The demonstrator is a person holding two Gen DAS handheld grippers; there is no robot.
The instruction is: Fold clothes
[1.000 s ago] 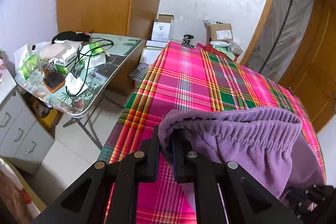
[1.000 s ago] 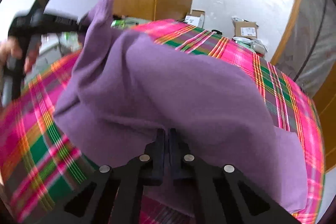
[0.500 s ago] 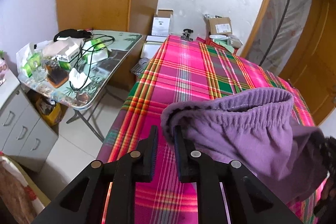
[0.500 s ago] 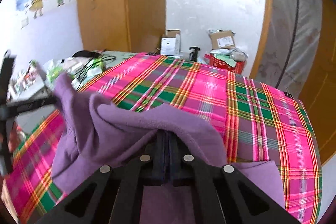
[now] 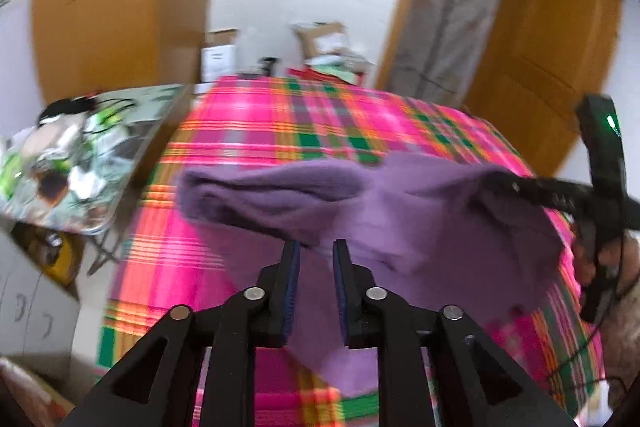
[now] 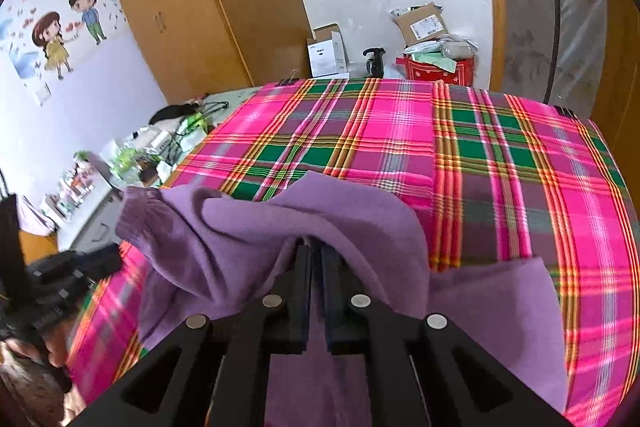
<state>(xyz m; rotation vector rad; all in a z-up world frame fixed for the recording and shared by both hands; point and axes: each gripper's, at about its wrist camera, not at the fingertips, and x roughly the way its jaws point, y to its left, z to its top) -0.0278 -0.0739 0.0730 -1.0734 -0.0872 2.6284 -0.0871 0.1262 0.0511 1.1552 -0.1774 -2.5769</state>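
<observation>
- Left wrist view: the left gripper (image 5: pixel 316 257) has its jaws opening; the soft purple fleece garment (image 5: pixel 360 203) hangs just ahead of the tips, no longer pinched.
- Right wrist view: the right gripper (image 6: pixel 316 259) is starting to open, fleece still bunched over its tips.
- Location: the garment lies heaped near the front edge of the pink plaid-covered bed (image 6: pixel 480 155).
- Procedure: open both fully, withdraw straight back, avoid dragging the fold.

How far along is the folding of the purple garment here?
Done: the purple garment is doubled over on the plaid cloth. In hand: the left gripper is opening with nothing between its fingers; the right gripper, starting to open, has fabric bunched around its fingers. Left: the bunched top layer needs flattening.
</observation>
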